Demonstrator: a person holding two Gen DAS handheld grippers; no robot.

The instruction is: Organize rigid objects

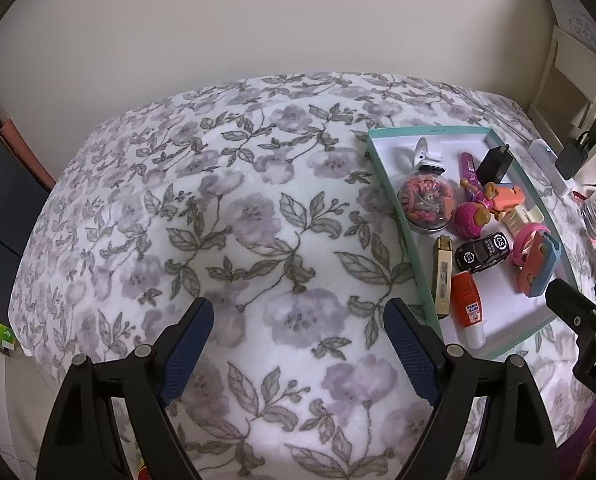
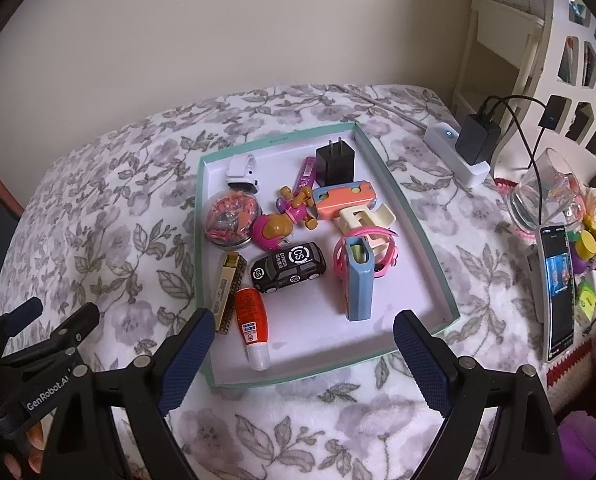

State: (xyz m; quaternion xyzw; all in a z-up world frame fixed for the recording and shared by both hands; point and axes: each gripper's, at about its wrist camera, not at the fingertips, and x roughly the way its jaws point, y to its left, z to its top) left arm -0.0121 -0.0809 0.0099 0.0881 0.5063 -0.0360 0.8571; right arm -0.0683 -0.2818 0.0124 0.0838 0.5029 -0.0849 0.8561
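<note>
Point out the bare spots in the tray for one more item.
The tray has bare floor along its near edge, between the orange bottle and the blue case. The far half is crowded around the toy car and the bead jar.

Each hand-held gripper [image 1: 298,320] is black, with ribbed blue pads [image 2: 188,354], silver screws, "GenRobot.AI" lettering

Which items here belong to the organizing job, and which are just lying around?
Job: tray, toy car, black charger, orange tube, bead jar, blue case.
Lying about: phone, power strip, glass jar.
</note>
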